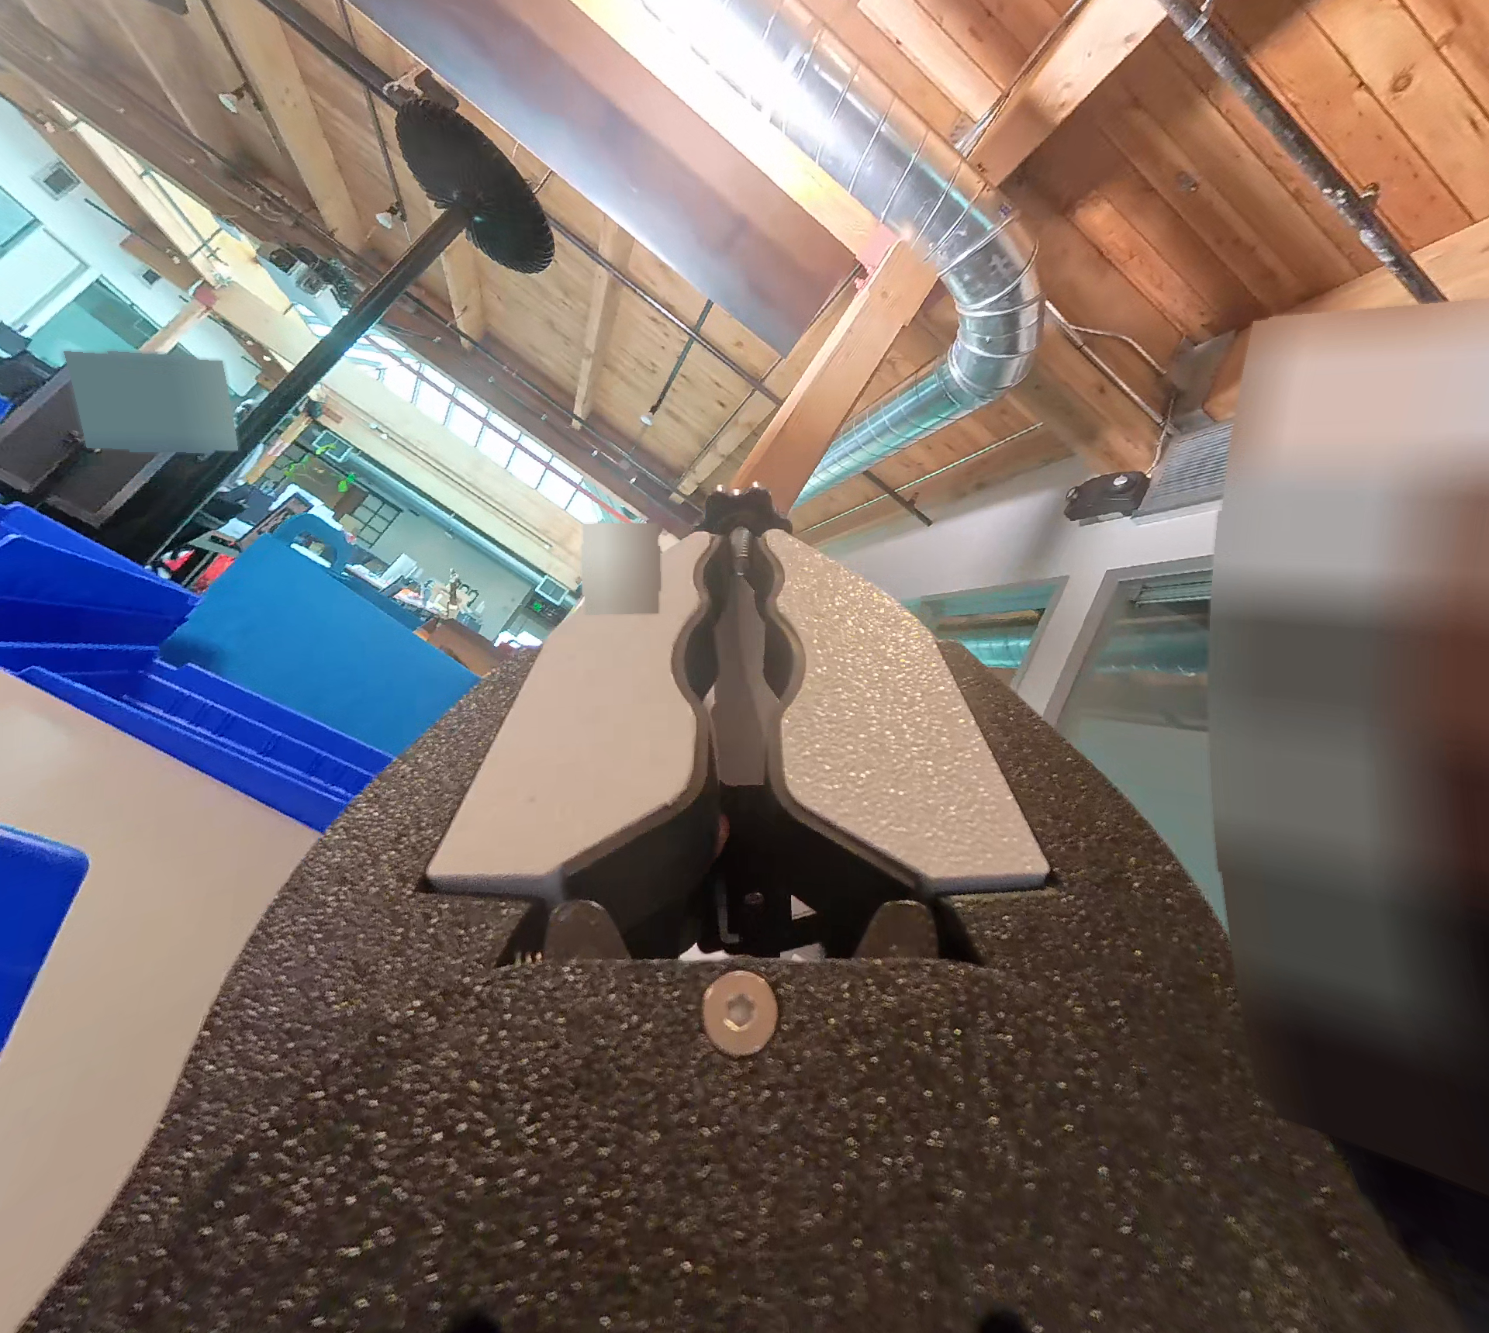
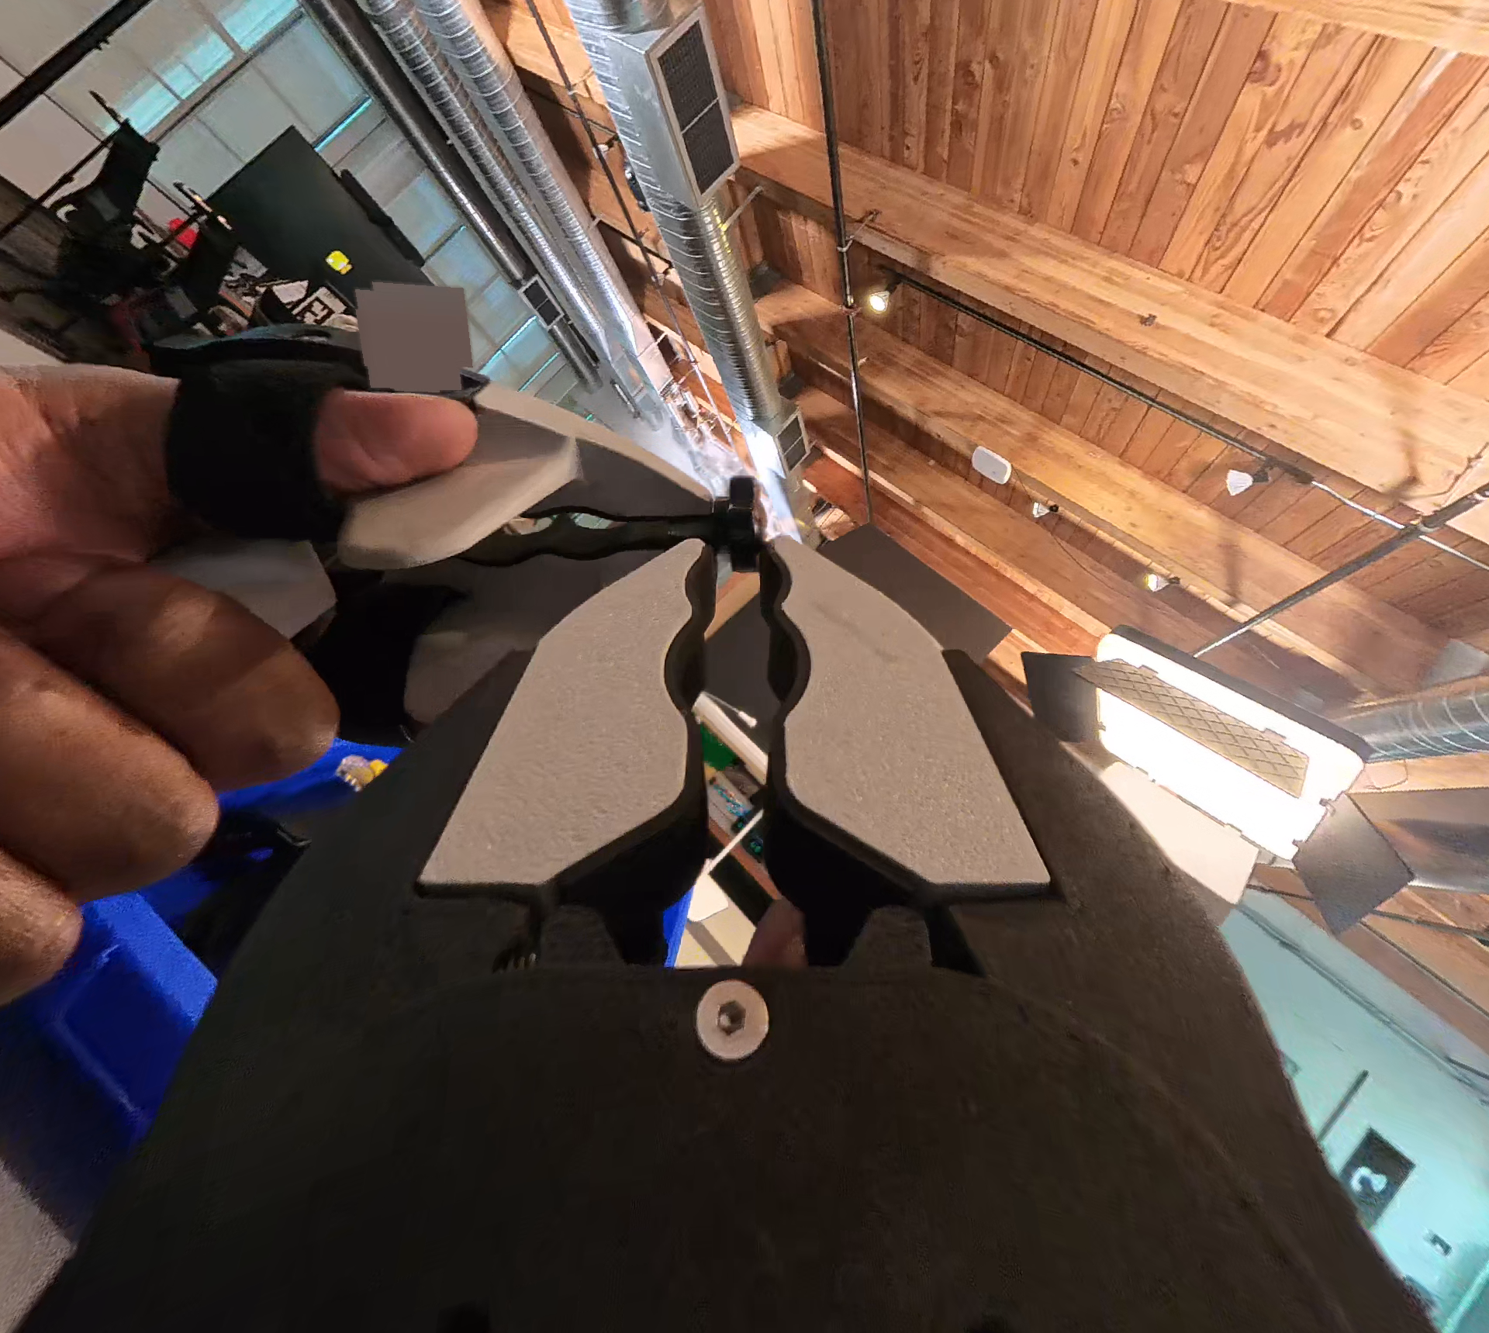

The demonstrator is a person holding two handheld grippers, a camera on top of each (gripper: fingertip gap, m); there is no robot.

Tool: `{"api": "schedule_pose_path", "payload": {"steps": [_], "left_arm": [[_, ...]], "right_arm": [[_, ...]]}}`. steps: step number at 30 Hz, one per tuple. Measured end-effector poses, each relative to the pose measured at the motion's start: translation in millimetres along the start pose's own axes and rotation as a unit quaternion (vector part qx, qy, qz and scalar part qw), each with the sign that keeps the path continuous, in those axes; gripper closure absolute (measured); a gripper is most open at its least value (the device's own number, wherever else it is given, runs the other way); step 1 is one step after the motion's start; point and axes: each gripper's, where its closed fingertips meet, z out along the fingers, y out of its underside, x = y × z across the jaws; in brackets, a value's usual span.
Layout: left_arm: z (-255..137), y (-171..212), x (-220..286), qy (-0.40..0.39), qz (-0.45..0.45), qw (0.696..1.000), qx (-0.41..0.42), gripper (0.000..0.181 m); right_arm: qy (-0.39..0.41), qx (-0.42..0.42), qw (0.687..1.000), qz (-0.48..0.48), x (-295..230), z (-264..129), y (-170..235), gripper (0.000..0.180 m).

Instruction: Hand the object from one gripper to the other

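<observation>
The object is a small black knob-headed screw (image 1: 735,501). My left gripper (image 1: 737,553) is shut on its threaded shaft, and the knob sticks out past the tips. In the right wrist view the left gripper (image 2: 516,489) comes in from the left, held by a hand (image 2: 161,569) in a black fingerless glove, and holds the screw (image 2: 737,509) sideways. My right gripper (image 2: 735,557) stands just below it. Its jaws are a narrow gap apart, with the lower part of the knob pinched between the tips. The right gripper is hidden in the left wrist view.
Both grippers point up at a wooden ceiling with silver ducts (image 2: 693,207) and a pipe (image 1: 1257,86). Blue bins (image 1: 161,666) lie low on the left. A bright lamp panel (image 2: 1209,746) hangs at the right, and a black stand with a round disc (image 1: 475,190) rises at the left. The tips of both grippers are at nearly the same place.
</observation>
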Motion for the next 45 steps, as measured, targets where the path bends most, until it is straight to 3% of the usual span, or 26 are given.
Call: {"api": "schedule_pose_path", "payload": {"steps": [4,6,8,10,13,16,19,27,31,33,36,38,41,45], "left_arm": [[2.2,1.8,-2.0,-0.028,0.048,0.998,-0.024,0.175],[3.3,1.9,-1.3,-0.045,0.097,0.993,-0.051,0.172],[3.5,-2.2,2.8,-0.053,0.161,0.983,-0.07,0.158],[1.3,-10.1,6.7,-0.057,0.236,0.967,-0.082,0.148],[-4.9,-16.0,2.0,-0.069,0.325,0.936,-0.115,0.142],[-7.3,-5.5,1.4,-0.037,0.29,0.942,-0.163,0.135],[-5.9,-2.4,4.7,-0.006,0.231,0.96,-0.158,0.133],[-7.1,2.3,1.4,-0.004,0.252,0.954,-0.165,0.151],[-7.9,1.1,-1.5,-0.021,0.277,0.946,-0.166,0.156],[-9.0,-2.6,-6.3,-0.043,0.274,0.946,-0.166,0.156],[-10.8,-5.8,-5.9,-0.055,0.232,0.955,-0.174,0.156],[-11.8,-1.8,-5.8,-0.061,0.206,0.957,-0.194,0.157],[-12.5,11.9,-5.4,-0.055,0.158,0.958,-0.232,0.156],[-13.5,25.4,-10.5,-0.061,0.123,0.955,-0.262,0.156]], "right_arm": [[-0.021,-0.001,0.999,0.04,2.0,-0.3,2.6,0.171],[-0.037,-0.001,0.994,0.102,4.4,0.4,3.3,0.171],[-0.067,-0.001,0.979,0.19,5.5,0.9,4.4,0.171],[-0.107,0.005,0.948,0.299,5.5,0.6,4.0,0.171],[-0.182,0.027,0.865,0.466,2.8,-1.3,-1.4,0.171],[-0.222,0.031,0.805,0.55,-2.3,-0.8,0.1,0.171],[-0.252,0.026,0.774,0.581,-12.5,0.0,0.7,0.171],[-0.27,0.022,0.755,0.597,-22.5,0.9,-2.0,0.171],[-0.256,0.013,0.776,0.576,-23.0,2.5,2.4,0.171],[-0.221,-0.004,0.832,0.508,-20.2,4.2,11.5,0.168],[-0.148,-0.02,0.938,0.314,-10.8,3.6,22.2,0.153],[-0.126,-0.022,0.977,0.169,-12.7,0.3,21.0,0.145],[-0.111,-0.017,0.993,0.033,-19.5,-2.8,15.8,0.14],[-0.118,-0.004,0.993,0.022,-25.6,-4.1,9.3,0.146]]}}
